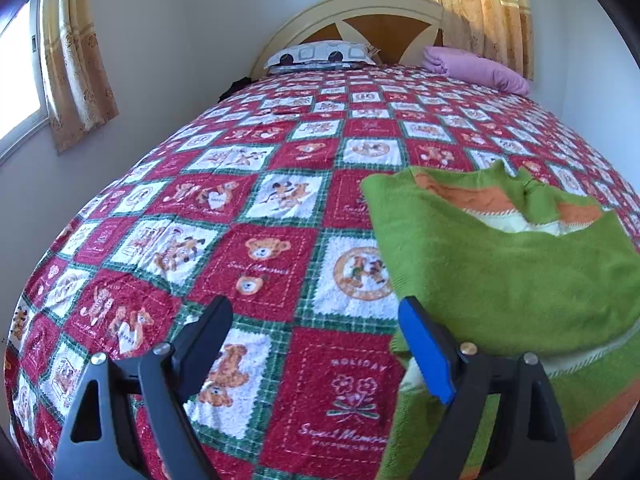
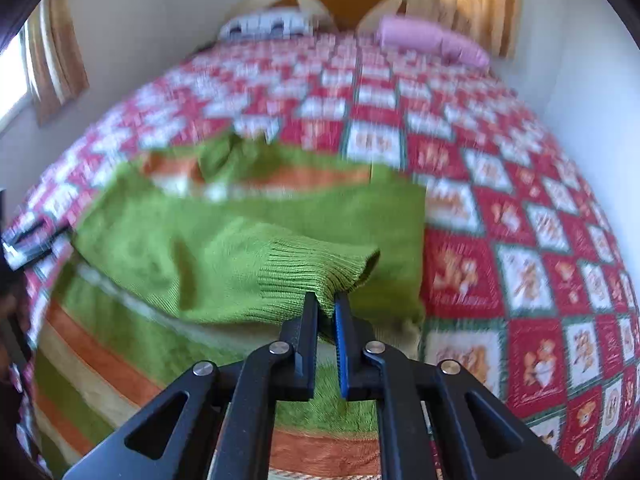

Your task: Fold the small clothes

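Observation:
A small green sweater (image 1: 500,264) with orange and cream stripes lies on the red patchwork bedspread (image 1: 256,208), one sleeve folded across its body. My left gripper (image 1: 316,316) is open just left of the sweater's edge, with only bedspread between its fingers; the blue-padded finger (image 1: 424,352) sits at the sweater's side. In the right wrist view my right gripper (image 2: 326,304) is shut on the ribbed green cuff (image 2: 316,272) of the sweater's sleeve, holding it over the sweater's body (image 2: 160,240).
A patterned pillow (image 1: 320,54) and a folded pink cloth (image 1: 476,68) lie at the headboard (image 1: 360,12). Walls flank the bed on both sides, with curtained windows (image 1: 76,64). The bedspread (image 2: 520,240) stretches on right of the sweater.

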### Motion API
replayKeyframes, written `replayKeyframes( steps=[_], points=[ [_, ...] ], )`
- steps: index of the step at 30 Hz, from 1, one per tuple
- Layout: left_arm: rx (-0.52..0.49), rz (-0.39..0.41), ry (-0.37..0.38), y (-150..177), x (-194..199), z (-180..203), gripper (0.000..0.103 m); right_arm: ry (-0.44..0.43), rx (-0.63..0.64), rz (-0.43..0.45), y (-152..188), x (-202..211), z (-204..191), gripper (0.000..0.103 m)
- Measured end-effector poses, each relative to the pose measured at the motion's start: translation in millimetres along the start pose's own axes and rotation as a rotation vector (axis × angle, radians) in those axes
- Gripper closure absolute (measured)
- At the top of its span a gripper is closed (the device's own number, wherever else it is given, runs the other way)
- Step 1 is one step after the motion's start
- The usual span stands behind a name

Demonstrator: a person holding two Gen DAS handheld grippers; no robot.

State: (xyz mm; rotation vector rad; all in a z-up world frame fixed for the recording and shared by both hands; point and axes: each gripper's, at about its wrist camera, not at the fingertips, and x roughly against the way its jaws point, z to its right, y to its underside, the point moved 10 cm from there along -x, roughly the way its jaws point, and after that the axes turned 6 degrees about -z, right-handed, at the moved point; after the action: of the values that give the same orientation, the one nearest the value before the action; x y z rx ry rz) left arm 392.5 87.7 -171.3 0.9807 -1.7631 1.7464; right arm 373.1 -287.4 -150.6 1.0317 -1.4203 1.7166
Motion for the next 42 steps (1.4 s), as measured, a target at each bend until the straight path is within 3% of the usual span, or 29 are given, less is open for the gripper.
replayKeyframes(
  steps=[2, 3, 6, 9, 13, 16, 18, 19, 21, 22, 25, 29, 31, 34, 37, 38, 40, 42],
  points=[
    [-0.007, 0.024, -0.004, -7.0, 5.7, 2.7, 0.014, 0.045, -0.001, -0.026, 8.5, -10.4, 7.7, 0.059],
    [-0.012, 0.039, -0.010, -13.4, 8.7, 5.1, 0.012, 0.050, -0.021, -0.008, 9.5, -9.9, 13.4, 0.055],
    [-0.030, 0.066, -0.026, -27.2, 9.4, 13.4, 0.006, 0.030, -0.084, 0.072, -0.1, 2.7, 23.5, 0.054],
    [-0.087, 0.038, -0.056, -30.6, -7.5, 29.9, 0.006, -0.066, -0.060, 0.130, -18.3, 11.2, 4.2, 0.054],
    [-0.154, -0.039, -0.174, -18.1, -38.4, 31.2, 0.004, -0.125, -0.038, 0.079, -29.3, -15.2, -24.3, 0.054],
    [-0.095, -0.060, -0.192, -11.4, -46.1, 7.7, 0.000, -0.144, -0.005, 0.047, -26.1, -32.2, -45.1, 0.054],
    [-0.080, -0.087, -0.262, -8.5, -51.2, -13.4, 0.000, -0.159, 0.010, 0.044, -21.9, -37.1, -54.7, 0.054],
    [-0.061, -0.108, -0.259, -3.8, -55.8, -20.4, 0.000, -0.162, 0.017, 0.048, -20.5, -39.0, -58.1, 0.054],
    [0.023, -0.129, -0.160, 0.4, -58.7, -31.0, 0.000, -0.156, 0.021, 0.062, -21.1, -39.7, -57.7, 0.054],
    [0.040, -0.124, -0.148, -0.3, -56.7, -34.9, 0.003, -0.164, 0.013, 0.069, -21.4, -38.5, -56.6, 0.054],
    [0.110, -0.044, -0.122, -11.0, -37.4, -43.3, 0.004, -0.181, -0.031, 0.128, -26.8, -25.8, -46.3, 0.054],
    [0.104, 0.043, -0.044, -31.9, -11.1, -20.0, 0.000, -0.153, -0.041, 0.166, -34.3, -14.2, -34.4, 0.054],
    [0.044, 0.050, -0.006, -39.4, -8.5, 6.4, 0.000, -0.145, -0.037, 0.151, -34.9, -17.1, -31.3, 0.053],
    [-0.069, 0.010, -0.060, -43.5, -27.4, 32.1, 0.000, -0.128, -0.047, 0.129, -33.0, -26.7, -23.6, 0.053],
    [-0.097, -0.103, -0.175, -30.0, -62.8, 21.9, 0.000, -0.081, -0.050, 0.083, -27.1, -42.1, -10.1, 0.053],
    [-0.072, -0.116, -0.182, -24.5, -71.6, 12.1, 0.000, -0.052, -0.060, 0.085, -26.1, -43.3, -1.6, 0.053],
    [-0.019, -0.125, -0.115, -19.7, -72.6, 4.7, 0.000, -0.066, -0.108, 0.101, -24.3, -39.9, 14.4, 0.053],
    [-0.009, -0.131, -0.115, -16.5, -73.0, -1.1, 0.000, -0.070, -0.152, 0.118, -24.9, -35.3, 30.7, 0.053]
  ],
)
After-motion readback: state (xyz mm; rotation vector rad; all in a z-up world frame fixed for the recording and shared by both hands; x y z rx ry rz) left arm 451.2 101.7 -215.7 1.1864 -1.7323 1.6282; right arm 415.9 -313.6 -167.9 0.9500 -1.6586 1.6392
